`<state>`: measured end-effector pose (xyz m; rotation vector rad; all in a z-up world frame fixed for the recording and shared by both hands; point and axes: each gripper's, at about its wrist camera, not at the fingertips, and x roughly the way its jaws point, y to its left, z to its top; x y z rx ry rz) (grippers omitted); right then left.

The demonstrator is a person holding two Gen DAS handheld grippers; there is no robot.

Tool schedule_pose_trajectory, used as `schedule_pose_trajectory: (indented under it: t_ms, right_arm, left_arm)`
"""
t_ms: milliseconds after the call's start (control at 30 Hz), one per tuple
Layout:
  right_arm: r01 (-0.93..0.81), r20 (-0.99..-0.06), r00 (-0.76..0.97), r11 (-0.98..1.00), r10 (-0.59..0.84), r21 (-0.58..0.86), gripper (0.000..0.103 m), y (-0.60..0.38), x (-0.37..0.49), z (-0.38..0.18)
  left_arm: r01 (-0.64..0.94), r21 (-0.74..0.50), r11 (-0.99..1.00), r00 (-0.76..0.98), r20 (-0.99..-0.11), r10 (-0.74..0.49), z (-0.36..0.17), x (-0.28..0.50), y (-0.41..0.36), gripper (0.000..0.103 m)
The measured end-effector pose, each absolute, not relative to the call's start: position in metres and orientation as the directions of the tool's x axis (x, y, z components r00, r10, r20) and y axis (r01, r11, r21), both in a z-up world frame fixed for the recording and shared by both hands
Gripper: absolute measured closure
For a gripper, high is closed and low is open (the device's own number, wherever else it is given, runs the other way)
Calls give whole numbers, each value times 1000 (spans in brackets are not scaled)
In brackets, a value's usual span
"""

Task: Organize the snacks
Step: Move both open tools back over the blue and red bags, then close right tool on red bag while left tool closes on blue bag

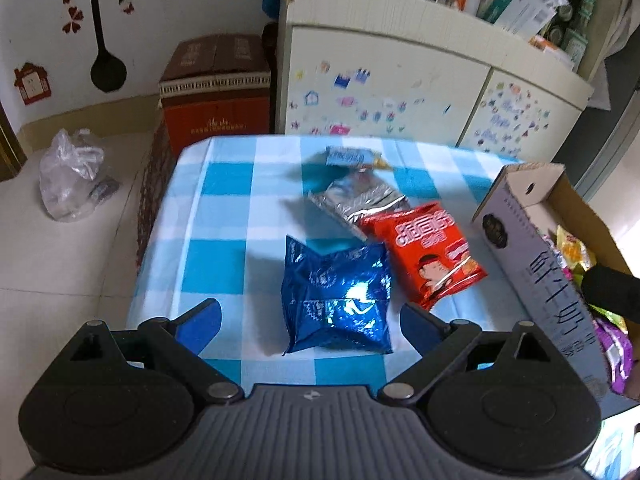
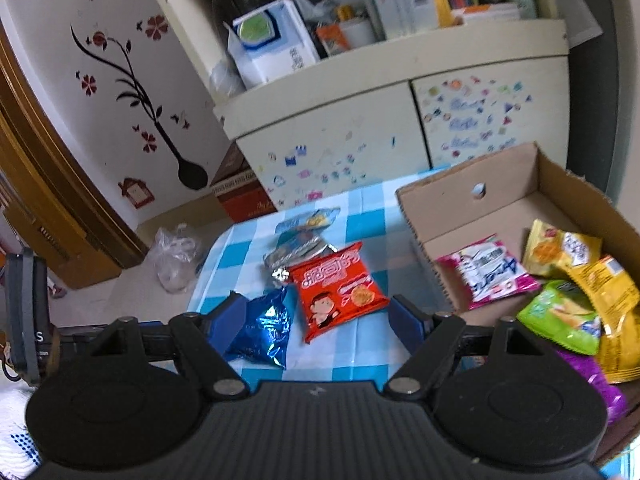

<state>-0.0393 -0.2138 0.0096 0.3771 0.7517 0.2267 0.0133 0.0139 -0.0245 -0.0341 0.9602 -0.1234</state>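
Observation:
A shiny blue snack bag (image 1: 338,296) lies on the blue-and-white checked tablecloth (image 1: 224,216), between the open fingers of my left gripper (image 1: 310,320). A red snack bag (image 1: 430,252), a silver bag (image 1: 356,200) and a small light-blue packet (image 1: 350,158) lie behind it. My right gripper (image 2: 320,322) is open above the table, with the red bag (image 2: 340,288) between its fingers and the blue bag (image 2: 262,330) by its left finger. The cardboard box (image 2: 448,204) at right holds several snack packets (image 2: 492,272).
A cream cabinet (image 1: 380,92) with stickers and a cluttered top stands behind the table. A brown carton (image 1: 216,84) and a clear plastic bag (image 1: 72,176) sit on the floor to the left. The left gripper's body (image 2: 28,312) shows at the left edge of the right wrist view.

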Motion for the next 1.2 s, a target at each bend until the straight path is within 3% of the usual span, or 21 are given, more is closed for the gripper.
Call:
schedule_pose_trajectory:
  t_ms: [267,933,1200]
  right_arm:
    - [-32,-681,677,935,279,352,24,-201,-9,-10]
    - [-27,-751,611,955,250,296,20,-175,61,-55]
    - [-52,-777,585,968,230,247,19,-165,73,-68]
  left_arm:
    - [103,-45,994,525,-846,-93,-43,31,8,5]
    - [97,-97,991,457,-880,-131,-84,65,-9,4]
    - [84,-50,995,446,-891,-82,-89,62,-4,1]
